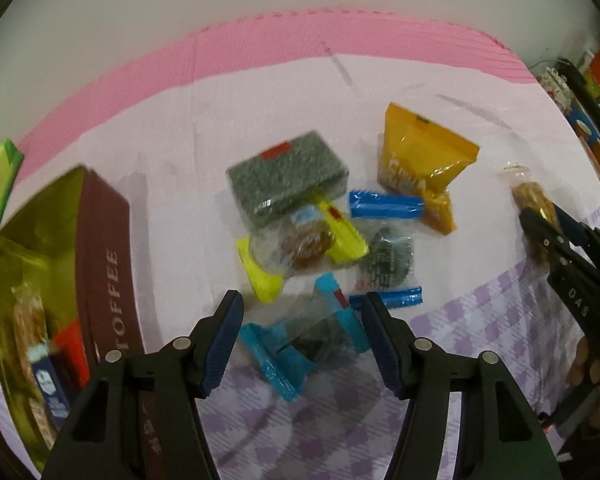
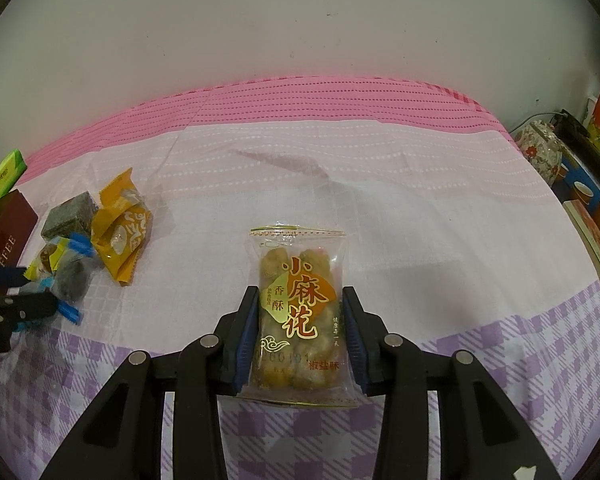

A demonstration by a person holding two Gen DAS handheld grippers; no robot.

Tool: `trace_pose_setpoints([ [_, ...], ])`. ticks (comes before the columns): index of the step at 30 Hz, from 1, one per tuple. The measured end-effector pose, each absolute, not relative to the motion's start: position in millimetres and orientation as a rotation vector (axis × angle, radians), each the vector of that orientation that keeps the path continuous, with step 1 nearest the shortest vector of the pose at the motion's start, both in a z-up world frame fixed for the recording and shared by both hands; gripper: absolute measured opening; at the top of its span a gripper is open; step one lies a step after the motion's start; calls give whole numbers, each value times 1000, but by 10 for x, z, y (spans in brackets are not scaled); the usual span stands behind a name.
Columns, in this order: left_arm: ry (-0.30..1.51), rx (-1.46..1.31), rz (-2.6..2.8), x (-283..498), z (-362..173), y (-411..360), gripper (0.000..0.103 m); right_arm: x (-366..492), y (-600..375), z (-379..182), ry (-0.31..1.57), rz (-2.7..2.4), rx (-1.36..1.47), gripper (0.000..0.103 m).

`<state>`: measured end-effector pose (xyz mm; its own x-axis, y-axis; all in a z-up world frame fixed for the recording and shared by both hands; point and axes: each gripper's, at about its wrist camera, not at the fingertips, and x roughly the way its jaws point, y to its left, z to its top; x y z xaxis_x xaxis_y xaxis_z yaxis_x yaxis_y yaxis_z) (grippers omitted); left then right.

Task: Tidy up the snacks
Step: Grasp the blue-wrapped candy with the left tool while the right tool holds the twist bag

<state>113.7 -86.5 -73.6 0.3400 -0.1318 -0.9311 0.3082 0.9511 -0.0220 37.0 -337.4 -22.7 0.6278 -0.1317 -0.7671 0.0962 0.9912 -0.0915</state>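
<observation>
My left gripper [image 1: 302, 312] is open, its fingers on either side of a blue-ended clear snack packet [image 1: 300, 340] lying on the cloth. Beyond it lie a yellow-ended cookie packet [image 1: 300, 246], another blue-ended dark snack [image 1: 386, 260], a dark green block pack [image 1: 286, 178] and an orange bag [image 1: 420, 160]. An open brown toffee tin [image 1: 60, 280] at the left holds several snacks. My right gripper [image 2: 300, 312] is shut on a clear packet of fried twists [image 2: 298, 308]; it also shows in the left wrist view [image 1: 530, 196].
A green box [image 1: 0, 182] lies at the far left on the pink cloth [image 2: 340, 100]. A wall stands behind the table. Boxes and a patterned jar [image 2: 540, 152] stand on a shelf at the right edge.
</observation>
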Motion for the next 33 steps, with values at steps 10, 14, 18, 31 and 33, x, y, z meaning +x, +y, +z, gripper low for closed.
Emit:
trace_pose_setpoints([
  [10, 1171, 165, -297, 885, -757, -762, 59, 371, -3375, -228, 882, -131, -43, 38],
  [14, 1152, 174, -301, 747, -758, -723, 59, 371, -3375, -229, 882, -131, -43, 38],
  [18, 1150, 179, -321, 638, -753, -694, 59, 374, -3375, -228, 882, -131, -43, 38],
  [31, 1166, 180, -398, 484, -699, -659, 62, 373, -3372, -228, 882, -131, -43, 38],
  [33, 1164, 184, -394, 464, -698, -635, 62, 374, -3371, -228, 882, -131, -43, 38],
])
